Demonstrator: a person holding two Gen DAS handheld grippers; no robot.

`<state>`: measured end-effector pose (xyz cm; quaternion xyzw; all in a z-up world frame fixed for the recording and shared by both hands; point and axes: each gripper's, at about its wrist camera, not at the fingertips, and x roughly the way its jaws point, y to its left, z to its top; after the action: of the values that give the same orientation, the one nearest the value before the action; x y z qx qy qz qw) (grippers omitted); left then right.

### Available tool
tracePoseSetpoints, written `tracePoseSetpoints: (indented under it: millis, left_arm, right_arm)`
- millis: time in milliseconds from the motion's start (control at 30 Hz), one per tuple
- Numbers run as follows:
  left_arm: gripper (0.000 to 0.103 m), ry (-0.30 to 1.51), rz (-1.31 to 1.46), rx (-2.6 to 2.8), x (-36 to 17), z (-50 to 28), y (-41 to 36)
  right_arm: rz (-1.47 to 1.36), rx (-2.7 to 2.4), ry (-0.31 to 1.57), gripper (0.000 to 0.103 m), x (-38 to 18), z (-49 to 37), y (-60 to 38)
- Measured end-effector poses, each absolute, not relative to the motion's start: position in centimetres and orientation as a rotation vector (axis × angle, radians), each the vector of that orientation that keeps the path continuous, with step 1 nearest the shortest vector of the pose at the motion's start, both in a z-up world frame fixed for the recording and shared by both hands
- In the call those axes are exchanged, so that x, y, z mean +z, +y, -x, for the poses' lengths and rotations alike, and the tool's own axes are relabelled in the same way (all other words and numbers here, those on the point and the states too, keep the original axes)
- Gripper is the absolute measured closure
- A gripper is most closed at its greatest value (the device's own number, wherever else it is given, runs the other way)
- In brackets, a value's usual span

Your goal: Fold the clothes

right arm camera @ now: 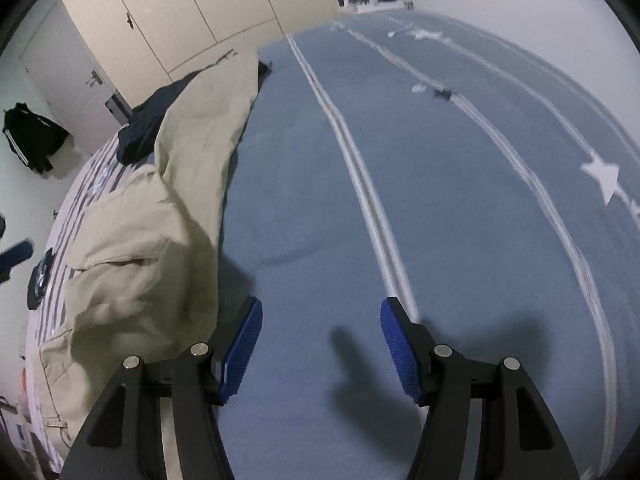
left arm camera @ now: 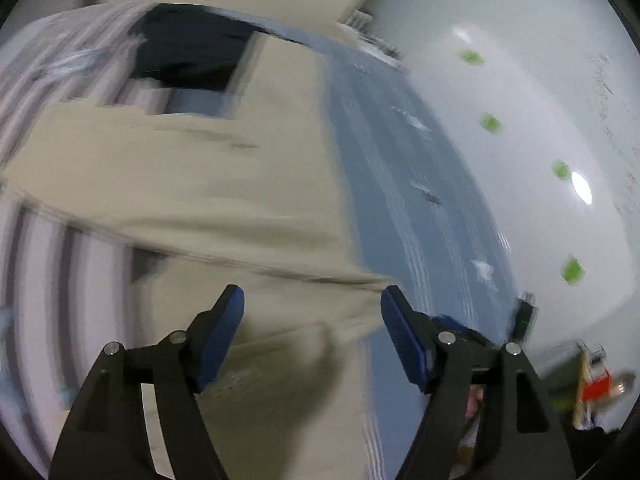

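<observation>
A beige garment (left arm camera: pixel 192 184) lies spread on the bed, blurred in the left wrist view. My left gripper (left arm camera: pixel 312 300) hangs above its near part, open, with nothing between its blue pads. In the right wrist view the same beige garment (right arm camera: pixel 160 216) lies rumpled along the left, with a long part stretching away. My right gripper (right arm camera: pixel 320 312) is open over the bare blue bedspread (right arm camera: pixel 420 184), just right of the garment's edge, and holds nothing. A dark navy garment (right arm camera: pixel 148 128) lies behind the beige one.
A striped pink and grey sheet (left arm camera: pixel 52 272) shows at the bed's left side. Cream wardrobe doors (right arm camera: pixel 192 12) and a door stand beyond the bed. A white wall with green stickers (left arm camera: pixel 492 124) runs along the right. Dark clothing (right arm camera: pixel 32 140) lies on the floor at the left.
</observation>
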<state>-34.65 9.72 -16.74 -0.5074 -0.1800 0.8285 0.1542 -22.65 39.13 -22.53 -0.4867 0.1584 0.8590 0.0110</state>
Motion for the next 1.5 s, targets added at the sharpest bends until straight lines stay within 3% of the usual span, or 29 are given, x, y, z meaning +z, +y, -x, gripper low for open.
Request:
tracePoseSetpoints:
  millis: [233,400,500,533,567,600,700,833,933,1000,1067,1133,1233,1367,1500]
  left_arm:
    - [0.034,-0.768,1.655,2.477,-23.1,25.9,-1.6]
    - [0.034,-0.931,1.641,2.322,-26.1,24.4,-2.0]
    - [0.035,-0.822,1.605,2.322,-26.6,25.8,0.0]
    - [0.044,-0.811,1.576,2.317,-26.7,26.2,0.5]
    - [0.074,-0.82,1.528,2.292,-26.5,26.4,0.8]
    - [0.086,-0.797,1.499,2.282,-26.2,26.7,1.5]
    - [0.097,-0.682,1.395,2.227,-23.3,25.1,4.3]
    - [0.097,-0.798,1.409,1.983,-20.9,20.7,9.3]
    - [0.09,-0.498,1.468,1.918,-18.8,16.0,16.0]
    - [0.087,-0.421,1.458,1.969,-17.9,13.6,17.3]
    - [0.068,-0.511,1.465,2.05,-18.1,12.2,15.9]
    - [0.058,-0.639,1.522,2.115,-19.1,11.4,13.3]
    - [0.055,-0.769,1.634,2.175,-20.6,11.5,9.3]
    - [0.054,-0.522,1.67,2.437,-22.1,12.7,7.0]
    - [0.054,-0.475,1.717,2.423,-25.0,15.0,6.7]
  right_arm:
    - [1.539,2.756,0.508,0.045,-21.8,23.2,32.3]
    - [1.504,2.797,0.457,0.045,-21.1,25.6,28.2]
    - [1.538,2.734,0.335,0.045,-22.2,27.3,27.0]
    - [1.569,2.71,0.321,0.045,-23.0,27.7,27.0]
    - [1.599,2.685,0.306,0.046,-23.7,28.2,27.0]
    - [1.628,2.66,0.292,0.046,-24.5,28.6,27.0]
    - [1.669,2.625,0.235,0.06,-25.7,29.4,27.1]
    - [1.649,2.633,0.137,0.062,-25.8,29.2,27.8]
    - [1.63,2.641,0.143,0.062,-25.3,27.9,29.0]
    - [1.611,2.636,0.16,0.062,-24.5,26.6,29.8]
    - [1.588,2.654,0.194,0.061,-23.4,24.6,30.3]
    - [1.595,2.671,0.225,0.061,-22.7,22.3,30.0]
    - [1.646,2.679,0.271,0.059,-22.5,19.0,29.1]
    - [1.706,2.667,0.393,0.056,-22.5,14.9,28.6]
    - [1.776,2.64,0.394,0.053,-23.3,10.6,27.1]
